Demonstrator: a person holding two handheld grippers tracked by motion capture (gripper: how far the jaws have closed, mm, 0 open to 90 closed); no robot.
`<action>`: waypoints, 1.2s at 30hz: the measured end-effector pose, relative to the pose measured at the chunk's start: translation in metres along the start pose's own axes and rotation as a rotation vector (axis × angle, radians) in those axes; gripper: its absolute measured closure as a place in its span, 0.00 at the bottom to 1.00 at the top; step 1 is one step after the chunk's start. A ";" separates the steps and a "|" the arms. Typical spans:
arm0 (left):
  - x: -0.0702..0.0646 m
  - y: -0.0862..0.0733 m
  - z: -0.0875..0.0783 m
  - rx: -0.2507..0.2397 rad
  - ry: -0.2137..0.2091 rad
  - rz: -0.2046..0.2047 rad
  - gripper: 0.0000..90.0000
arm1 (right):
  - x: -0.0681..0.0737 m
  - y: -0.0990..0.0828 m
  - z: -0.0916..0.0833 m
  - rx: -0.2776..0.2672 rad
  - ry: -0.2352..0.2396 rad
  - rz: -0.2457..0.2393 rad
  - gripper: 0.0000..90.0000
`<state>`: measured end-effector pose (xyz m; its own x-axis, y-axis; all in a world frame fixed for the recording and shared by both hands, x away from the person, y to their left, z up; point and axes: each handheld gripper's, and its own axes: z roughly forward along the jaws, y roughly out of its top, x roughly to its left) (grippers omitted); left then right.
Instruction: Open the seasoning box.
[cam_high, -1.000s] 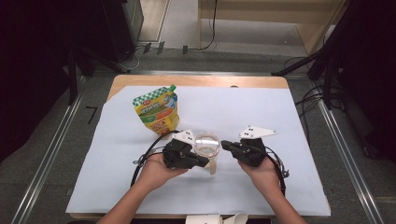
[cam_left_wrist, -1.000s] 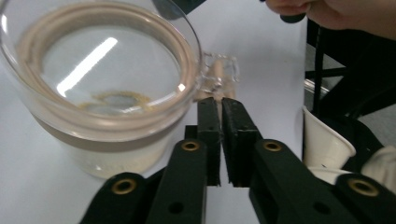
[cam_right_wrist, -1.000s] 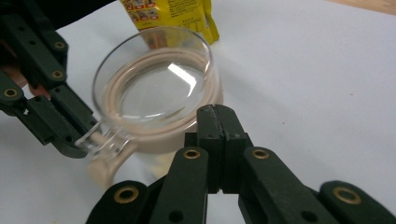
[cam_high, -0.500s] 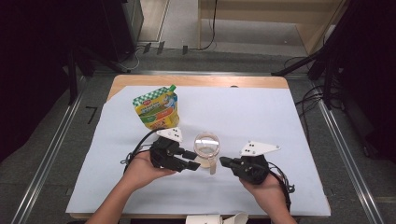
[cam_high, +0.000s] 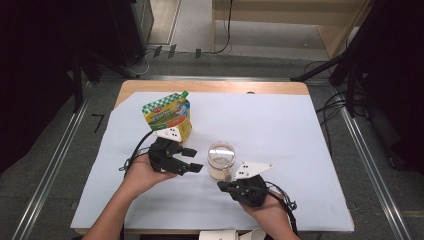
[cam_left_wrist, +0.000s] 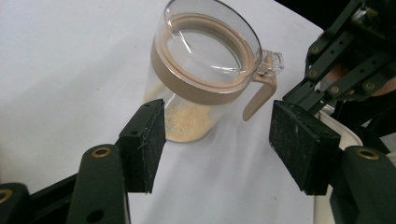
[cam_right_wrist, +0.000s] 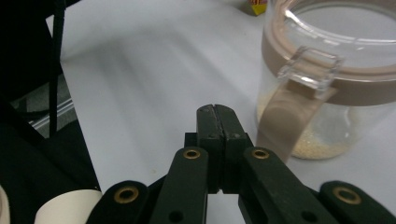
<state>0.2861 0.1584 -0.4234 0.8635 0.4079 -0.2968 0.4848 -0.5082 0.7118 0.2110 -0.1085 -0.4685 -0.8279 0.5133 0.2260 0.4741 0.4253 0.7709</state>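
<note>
While upright mid-sheet, jar (cam_high: 221, 159) lidded, thin layer of pale grains at bottom. Left gripper (cam_high: 192, 160) jaws just opened, nothing between, jar just beyond; right gripper (cam_high: 222, 186) closed empty beside handle. Pouch (cam_high: 167, 116) behind.

Nothing here can really be read; the spouted pouch (cam_high: 168, 117) at the far left of the white sheet carries a red brand oval and printed bands, all too small to make out; the clear jar (cam_high: 221, 159) bears no lettering.
</note>
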 end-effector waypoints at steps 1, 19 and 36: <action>0.000 0.000 0.000 0.000 0.000 0.000 0.41 | 0.000 0.000 0.000 0.000 0.000 0.000 1.00; 0.001 0.000 -0.005 -0.048 0.037 0.009 0.42 | -0.003 0.004 0.007 0.020 -0.061 -0.024 1.00; 0.001 0.001 -0.003 -0.038 0.020 0.011 0.42 | -0.033 -0.005 -0.013 0.040 -0.090 0.071 1.00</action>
<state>0.2874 0.1605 -0.4214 0.8655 0.4178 -0.2762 0.4692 -0.4834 0.7390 0.2323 -0.1370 -0.4718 -0.7626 0.6071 0.2232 0.5436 0.4145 0.7299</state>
